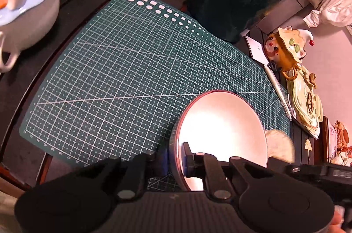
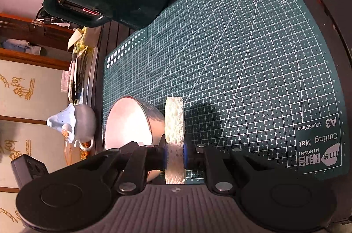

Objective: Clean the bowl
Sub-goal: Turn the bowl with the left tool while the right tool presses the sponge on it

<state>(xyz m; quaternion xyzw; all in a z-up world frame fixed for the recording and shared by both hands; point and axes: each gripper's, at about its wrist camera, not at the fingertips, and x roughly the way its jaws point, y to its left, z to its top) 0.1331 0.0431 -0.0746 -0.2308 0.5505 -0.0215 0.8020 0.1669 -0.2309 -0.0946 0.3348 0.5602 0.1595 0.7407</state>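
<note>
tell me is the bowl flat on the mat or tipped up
Tipped up: the left gripper clamps the bowl by its rim, its opening facing sideways.

Black hand-held gripper, blue pads, silver rivets

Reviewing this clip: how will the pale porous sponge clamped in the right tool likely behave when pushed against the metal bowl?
The pale porous sponge looks soft: its open-pored slab will probably compress and bend rather than stay stiff. It seems light, held upright by the right tool near its lower end without sagging. The shiny round metal bowl, tilted on edge, may slip if pushed hard.
</note>
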